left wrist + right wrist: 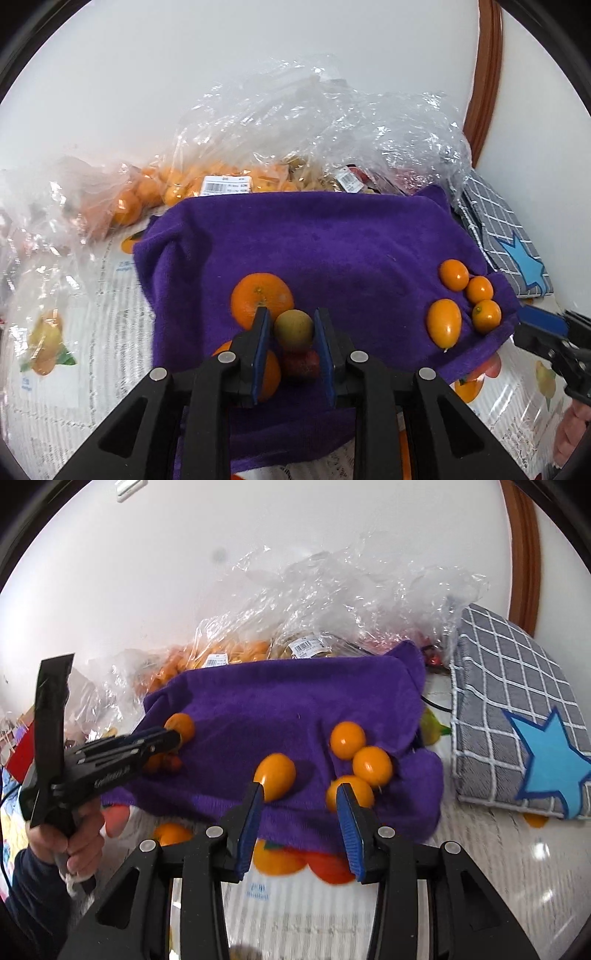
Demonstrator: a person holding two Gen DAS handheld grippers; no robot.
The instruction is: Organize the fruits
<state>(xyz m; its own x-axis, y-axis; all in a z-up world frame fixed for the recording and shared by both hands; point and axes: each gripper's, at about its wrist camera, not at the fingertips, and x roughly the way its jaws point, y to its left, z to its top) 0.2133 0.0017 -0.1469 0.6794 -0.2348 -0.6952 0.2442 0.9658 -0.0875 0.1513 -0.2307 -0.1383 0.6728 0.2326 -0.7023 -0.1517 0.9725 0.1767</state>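
Note:
A purple towel (332, 240) lies spread on the table. My left gripper (293, 332) is shut on a small yellow-green fruit (293, 328), held just above a red fruit (301, 363) and between two oranges (258, 297). Several kumquats (445, 323) sit in a group at the towel's right side. In the right wrist view my right gripper (299, 792) stands open at the towel's near edge, its fingertips just short of two kumquats (275, 775) and nothing between them. The left gripper (162, 738) shows there at the left, next to an orange (181, 726).
Crumpled clear plastic bags (295, 122) of oranges and other fruit are piled behind the towel against a white wall. A grey checked cloth with a blue star (517, 709) lies at the right. A fruit-printed tablecloth (295, 904) covers the table. A hand (79, 834) grips the left tool.

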